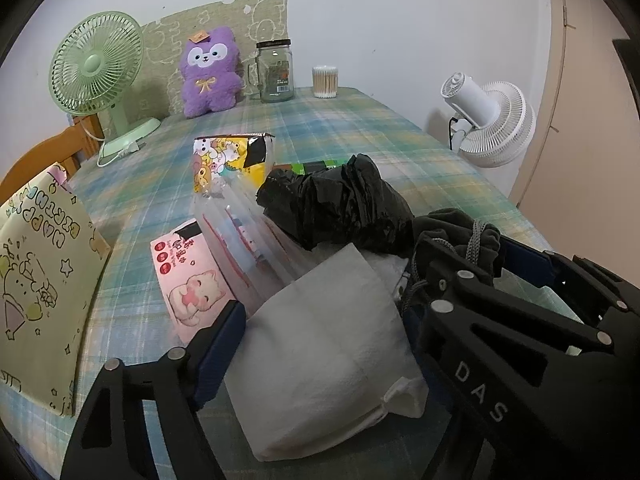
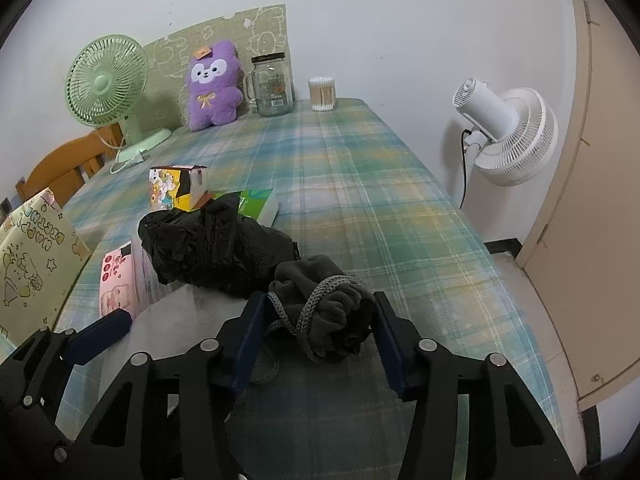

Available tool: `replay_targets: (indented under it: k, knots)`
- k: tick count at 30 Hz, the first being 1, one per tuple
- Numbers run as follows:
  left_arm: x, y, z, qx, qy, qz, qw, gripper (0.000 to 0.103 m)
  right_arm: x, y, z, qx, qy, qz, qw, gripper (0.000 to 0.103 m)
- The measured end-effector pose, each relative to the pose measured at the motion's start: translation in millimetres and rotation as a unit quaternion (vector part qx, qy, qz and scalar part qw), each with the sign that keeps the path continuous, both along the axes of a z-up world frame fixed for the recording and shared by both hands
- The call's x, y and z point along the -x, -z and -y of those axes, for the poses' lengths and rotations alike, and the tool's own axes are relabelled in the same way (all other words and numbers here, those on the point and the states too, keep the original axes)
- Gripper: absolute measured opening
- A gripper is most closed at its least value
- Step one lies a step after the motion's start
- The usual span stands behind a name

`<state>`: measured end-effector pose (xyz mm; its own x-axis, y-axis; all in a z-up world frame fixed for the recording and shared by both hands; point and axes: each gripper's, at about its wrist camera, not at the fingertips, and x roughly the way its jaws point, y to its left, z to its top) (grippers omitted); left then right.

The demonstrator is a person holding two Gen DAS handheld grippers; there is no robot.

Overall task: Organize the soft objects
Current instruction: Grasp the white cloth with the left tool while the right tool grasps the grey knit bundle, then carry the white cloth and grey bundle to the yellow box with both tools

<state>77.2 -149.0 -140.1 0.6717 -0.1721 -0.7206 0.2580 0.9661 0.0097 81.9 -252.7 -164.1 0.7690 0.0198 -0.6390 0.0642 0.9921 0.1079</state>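
Gripping a dark grey drawstring pouch (image 2: 320,300), the right gripper (image 2: 318,330) has its two blue-padded fingers against either side of the bunched cloth near the front edge of the plaid tablecloth (image 2: 380,200); the grey cord is wound round the pouch's neck and trails toward the camera. The left gripper (image 1: 332,340) stands apart around a folded white cloth (image 1: 320,352): the left pad (image 1: 224,344) sits at the cloth's edge, the right-side finger is hidden behind the other tool, so contact cannot be told.

Just behind the white cloth lies a crumpled black plastic bag (image 1: 340,204), touching the pouch. To its left, a clear zip bag (image 1: 248,232) overlaps a pink tissue packet with a cat print (image 1: 188,280). Farther back, a yellow cartoon snack bag (image 1: 232,160) stands upright, with a green packet (image 2: 258,202) beside it.

Along the wall at the far end:
- green desk fan (image 1: 96,68)
- purple plush toy (image 1: 210,74)
- glass mason jar with dark lid (image 1: 275,72)
- tub of cotton swabs (image 1: 325,82)

A white fan (image 2: 508,132) is mounted off the table's right. A yellow gift bag (image 1: 44,280) stands at the left edge.
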Motion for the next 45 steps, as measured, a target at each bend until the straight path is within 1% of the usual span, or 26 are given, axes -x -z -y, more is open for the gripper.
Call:
replay_targets:
  k: [3, 5, 6, 8, 11, 14, 17, 25, 31, 45]
  knots:
    - [4, -1, -2, 0.001, 0.000, 0.000, 1.0000, 0.069, 4, -1, -1, -0.002, 0.001, 0.003, 1.000, 0.052]
    - [6, -1, -1, 0.000, 0.005, 0.000, 1.0000, 0.059, 8, -2, -4, -0.004, -0.002, 0.006, 1.000, 0.052]
    - [7, -2, -2, 0.000, 0.005, 0.001, 1.0000, 0.057, 10, -3, -5, -0.004, -0.004, 0.008, 1.000, 0.052]
    - [11, -4, -3, 0.001, 0.006, 0.004, 1.0000, 0.048, 14, -6, -7, -0.004, -0.007, 0.012, 1.000, 0.052]
    - [14, -7, -4, 0.006, 0.006, 0.008, 0.9999, 0.042, 19, -11, -8, -0.002, -0.007, 0.020, 1.000, 0.052]
    - [17, -8, -7, 0.014, 0.004, 0.011, 0.9998, 0.038, 25, -16, -11, -0.001, -0.009, 0.028, 1.000, 0.052]
    - [20, -11, -9, 0.019, 0.003, 0.013, 0.9997, 0.036, 30, -21, -14, 0.002, -0.011, 0.034, 0.999, 0.052]
    - [32, -32, -15, 0.026, 0.000, 0.044, 0.9987, 0.035, 44, -39, -19, 0.007, -0.010, 0.056, 0.998, 0.052]
    - [38, -52, -18, 0.032, 0.001, 0.061, 0.9976, 0.035, 56, -61, -22, 0.010, -0.006, 0.081, 0.997, 0.052]
    - [42, -97, -32, 0.037, 0.005, 0.079, 0.9961, 0.035, 67, -110, -32, 0.008, -0.004, 0.110, 0.994, 0.052]
